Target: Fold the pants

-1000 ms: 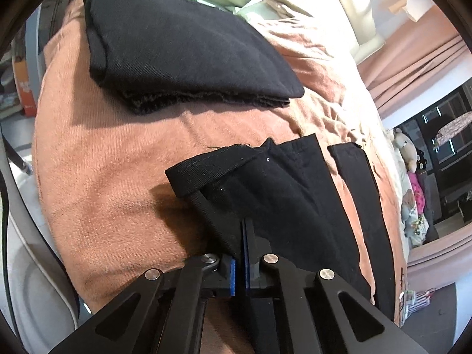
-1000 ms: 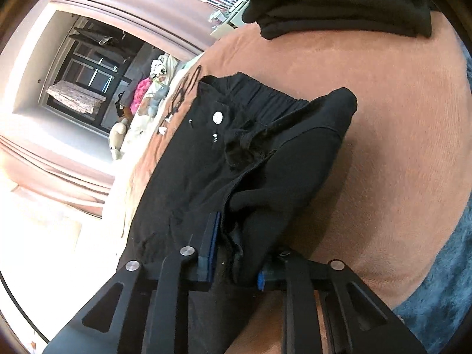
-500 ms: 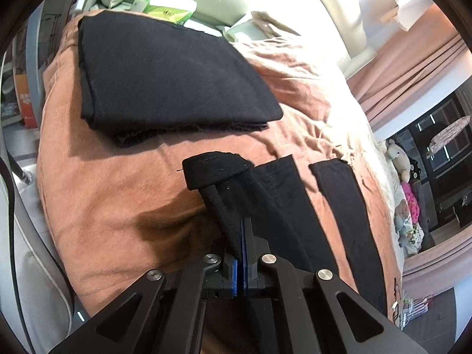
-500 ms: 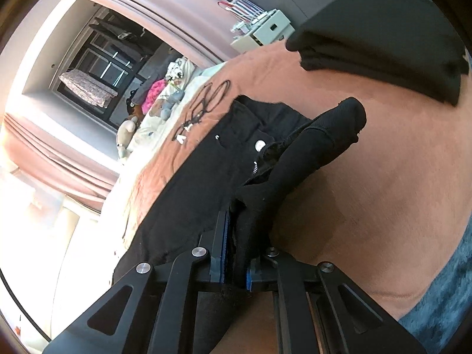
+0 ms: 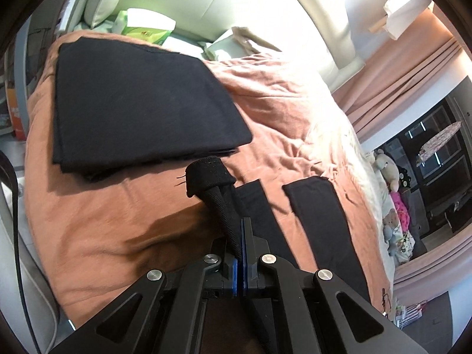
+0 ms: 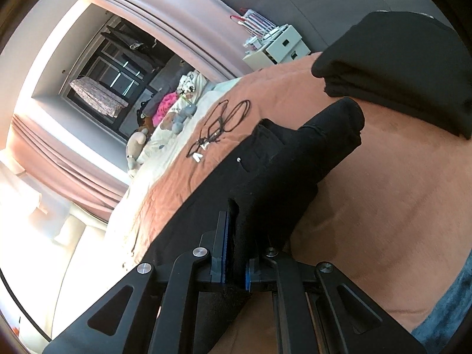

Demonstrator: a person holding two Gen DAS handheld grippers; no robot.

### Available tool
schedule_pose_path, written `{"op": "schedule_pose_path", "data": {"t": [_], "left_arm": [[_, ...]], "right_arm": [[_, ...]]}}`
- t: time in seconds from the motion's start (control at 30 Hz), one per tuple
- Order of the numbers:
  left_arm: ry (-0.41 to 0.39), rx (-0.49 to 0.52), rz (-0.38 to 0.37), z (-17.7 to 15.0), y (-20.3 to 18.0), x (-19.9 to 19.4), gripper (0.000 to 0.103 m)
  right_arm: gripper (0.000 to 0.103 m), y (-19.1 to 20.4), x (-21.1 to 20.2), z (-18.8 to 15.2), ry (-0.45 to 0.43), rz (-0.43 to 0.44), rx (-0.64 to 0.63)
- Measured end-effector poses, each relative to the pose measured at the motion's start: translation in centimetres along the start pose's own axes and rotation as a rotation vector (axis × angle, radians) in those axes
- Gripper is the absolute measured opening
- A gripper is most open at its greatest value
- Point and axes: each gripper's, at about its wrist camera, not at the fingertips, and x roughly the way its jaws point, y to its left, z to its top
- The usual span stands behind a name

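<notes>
I have both grippers clamped on the black pants (image 5: 318, 221), which lie on the orange blanket (image 5: 103, 236): the left gripper (image 5: 240, 236) pinches a hem, the right gripper (image 6: 236, 236) a bunched waist edge. I judge the first lengthwise fold barely begun; at eleven o'clock sits a folded black stack (image 5: 141, 100).

Blown-out window glare, fisheye edges

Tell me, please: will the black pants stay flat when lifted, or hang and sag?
The black pants probably sag: the hem droops over past the left hand-held gripper. Likely not slippery, since the woven cloth bunches in the right hand-held gripper.
</notes>
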Motion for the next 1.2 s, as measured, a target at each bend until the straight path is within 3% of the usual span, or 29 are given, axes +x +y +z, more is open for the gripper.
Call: {"op": "schedule_pose_path", "data": {"t": [0.37, 0.67, 0.87, 1.2], "left_arm": [[-0.024, 0.030, -0.045, 2.2, -5.4, 2.1, 0.001], [-0.027, 0.093, -0.094, 4.6, -12.6, 6.0, 0.001], [-0.019, 0.130, -0.102, 5.8, -17.2, 9.6, 0.001], [0.029, 0.201, -0.050, 5.8, -23.8, 18.7, 0.001]], "right_arm": [[0.005, 1.0, 2.7, 0.9, -0.035, 0.024, 0.002], [0.005, 1.8, 5.4, 1.9, -0.055, 0.028, 0.004], [0.005, 2.4, 8.0, 2.2, -0.059, 0.008, 0.004], [0.005, 5.2, 13.4, 3.2, -0.055, -0.092, 0.025]]}}
